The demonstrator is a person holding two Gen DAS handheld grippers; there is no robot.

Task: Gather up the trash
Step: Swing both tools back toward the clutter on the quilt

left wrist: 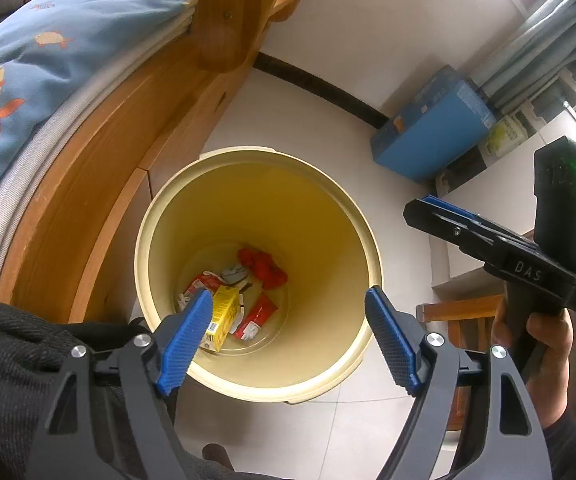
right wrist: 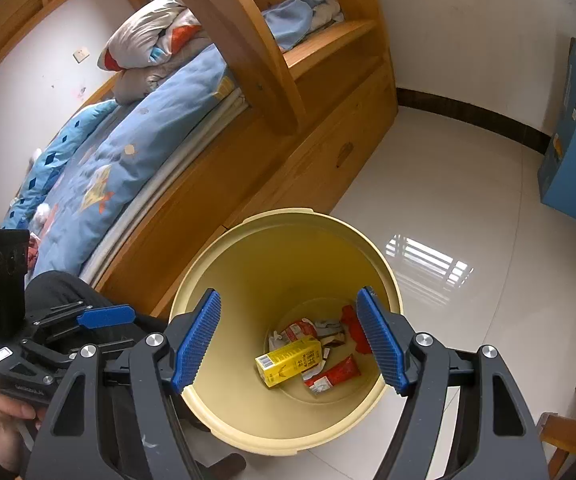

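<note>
A pale yellow trash bin [left wrist: 351, 216] [right wrist: 216, 264] stands on the floor beside the bed. At its bottom lie a yellow carton [left wrist: 224, 312] [right wrist: 288, 360], a red wrapper [left wrist: 258, 314] [right wrist: 335, 374], a crumpled red piece [left wrist: 264, 266] and other scraps. My left gripper [left wrist: 288, 320] hangs open above the bin's mouth with nothing between its blue pads. My right gripper [right wrist: 289, 328] is open over the bin too, nothing between its pads. In the left wrist view, the right gripper [left wrist: 499, 240] shows from the side at the right, held by a hand [left wrist: 539, 344].
A wooden bed frame [right wrist: 288, 168] with blue bedding [left wrist: 48, 40] runs along the bin's left. A blue box [left wrist: 431, 128] [right wrist: 575, 136] leans at the wall on the right. White floor tiles [right wrist: 447, 200] lie between. A low wooden piece [left wrist: 459, 312] sits at the right.
</note>
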